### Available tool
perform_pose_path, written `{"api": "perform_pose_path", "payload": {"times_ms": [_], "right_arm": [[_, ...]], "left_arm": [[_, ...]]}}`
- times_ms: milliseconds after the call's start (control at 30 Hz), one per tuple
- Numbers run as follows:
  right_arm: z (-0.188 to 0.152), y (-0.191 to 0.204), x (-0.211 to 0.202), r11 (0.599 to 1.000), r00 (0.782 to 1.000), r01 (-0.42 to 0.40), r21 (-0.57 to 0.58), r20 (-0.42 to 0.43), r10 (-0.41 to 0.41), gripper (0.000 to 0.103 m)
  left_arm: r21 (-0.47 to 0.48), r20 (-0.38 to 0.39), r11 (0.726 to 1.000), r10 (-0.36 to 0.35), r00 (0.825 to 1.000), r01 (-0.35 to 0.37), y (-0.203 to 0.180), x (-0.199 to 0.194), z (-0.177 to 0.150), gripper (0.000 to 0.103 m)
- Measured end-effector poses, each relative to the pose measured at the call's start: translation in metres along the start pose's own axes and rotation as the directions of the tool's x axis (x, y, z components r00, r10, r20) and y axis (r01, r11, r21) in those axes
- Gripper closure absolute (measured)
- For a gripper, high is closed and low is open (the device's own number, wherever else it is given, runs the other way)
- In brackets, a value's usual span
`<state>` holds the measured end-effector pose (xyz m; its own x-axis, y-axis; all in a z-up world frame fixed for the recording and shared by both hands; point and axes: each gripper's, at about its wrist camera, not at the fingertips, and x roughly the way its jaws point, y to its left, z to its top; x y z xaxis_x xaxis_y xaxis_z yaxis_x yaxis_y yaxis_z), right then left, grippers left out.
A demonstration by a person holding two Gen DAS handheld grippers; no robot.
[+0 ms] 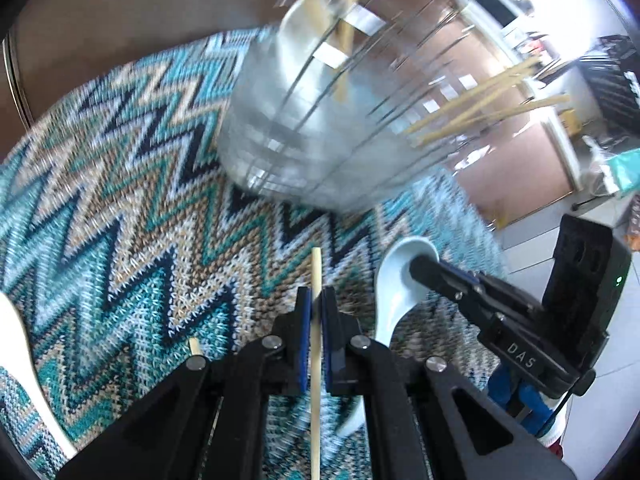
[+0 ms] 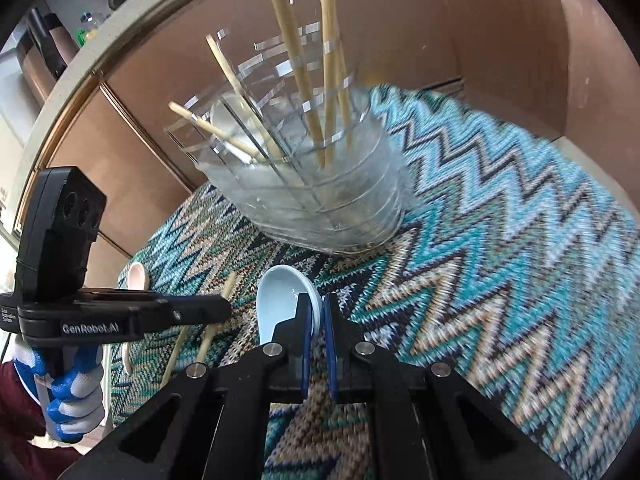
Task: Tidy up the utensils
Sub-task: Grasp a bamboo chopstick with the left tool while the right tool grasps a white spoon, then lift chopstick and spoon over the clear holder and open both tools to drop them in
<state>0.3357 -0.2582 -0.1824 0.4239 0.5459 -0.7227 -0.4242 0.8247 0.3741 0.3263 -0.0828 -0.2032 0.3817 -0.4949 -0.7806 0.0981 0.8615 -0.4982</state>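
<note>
Pinching one chopstick (image 1: 316, 320) partway along its shaft, left gripper (image 1: 316, 312) fingers pressed onto it from both sides, stick running near-to-far w/ tip toward the holder. Probably handling light, stiff and a bit slick; a hold off-centre likely letting it swivel, so gripping nearer the middle looking safer. Clamping the pale blue spoon (image 2: 280, 296) by its bowl rim, right gripper (image 2: 316, 316) fingers nearly together on the edge. Ceramic by the look: heavier, glossy, chippable, likely slipping on a thin rim hold; handle neck seeming the better spot. Standing just beyond both, clear glass holder (image 2: 320, 184) w/ several chopsticks (image 2: 328, 80) already leaning inside. Lying near-left in right-wrist view, more loose chopsticks (image 2: 212, 332) plus a pinkish spoon (image 2: 138, 276). Covering the bench, zigzag knit mat (image 1: 120, 200), teal and tan, under everything. Blurring across both views, so finer contact hard to tell.
</note>
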Motion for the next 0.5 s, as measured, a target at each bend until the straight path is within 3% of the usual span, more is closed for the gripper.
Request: {"api": "perform_pose_path", "payload": {"times_ms": [200, 500], "right_arm": [[-0.014, 0.021, -0.045, 0.997, 0.994, 0.073, -0.02, 0.084, -0.071, 0.097], [-0.032, 0.06, -0.1, 0.988, 0.972, 0.15, -0.029, 0.188, -0.142, 0.097]], "left_arm": [[0.123, 0.168, 0.992, -0.037, 0.985, 0.016, -0.03, -0.053, -0.019, 0.099], [0.216, 0.301, 0.976, -0.074, 0.951, 0.007, -0.053, -0.121, -0.044, 0.099]]}}
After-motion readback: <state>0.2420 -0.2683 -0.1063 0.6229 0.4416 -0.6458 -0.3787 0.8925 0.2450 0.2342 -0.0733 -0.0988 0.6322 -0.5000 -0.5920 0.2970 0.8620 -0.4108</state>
